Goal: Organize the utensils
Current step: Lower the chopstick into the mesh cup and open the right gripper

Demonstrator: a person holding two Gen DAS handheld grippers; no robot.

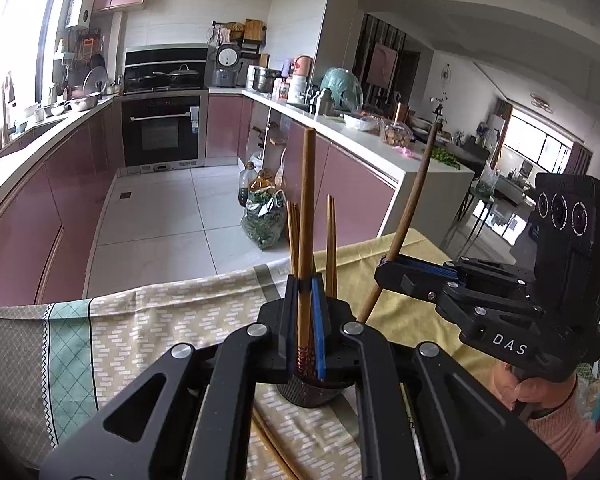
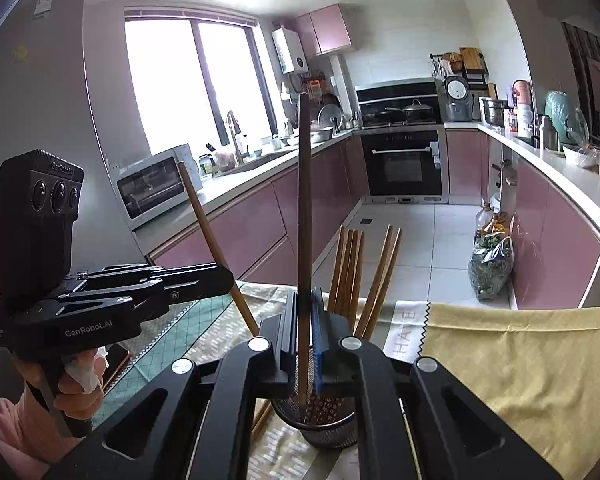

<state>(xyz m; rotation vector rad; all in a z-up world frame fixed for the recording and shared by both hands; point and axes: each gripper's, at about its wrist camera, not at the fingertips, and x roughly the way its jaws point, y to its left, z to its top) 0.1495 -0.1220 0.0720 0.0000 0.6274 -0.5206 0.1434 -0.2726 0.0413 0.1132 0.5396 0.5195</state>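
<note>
L gripper (image 1: 306, 304): fingers closed on one long chopstick (image 1: 306, 216), held near upright, its patterned lower end between the pads, just above the mesh holder (image 1: 308, 394). R gripper (image 2: 305, 316): fingers likewise closed on a second long chopstick (image 2: 303, 200), near upright, lower tip apparently inside the holder's rim or right above it; cannot tell if it touches bottom. Holder sits directly below/just past both sets of fingertips, on the patterned tablecloth (image 1: 148, 320). Already in holder: a bunch of shorter chopsticks (image 2: 350, 272) standing just beyond the R fingers, leaning slightly. Still loose: at least 1–2 chopsticks lying on cloth (image 1: 274, 452) beneath the L gripper, beside the holder base. Yellow cloth (image 2: 520, 360) to the right of R fingers, nothing on it in view. Status est.: well along; most sticks stowed, 2 in hand pending drop-in, loose ones on table left to collect. Other utensil types: none seen.
</note>
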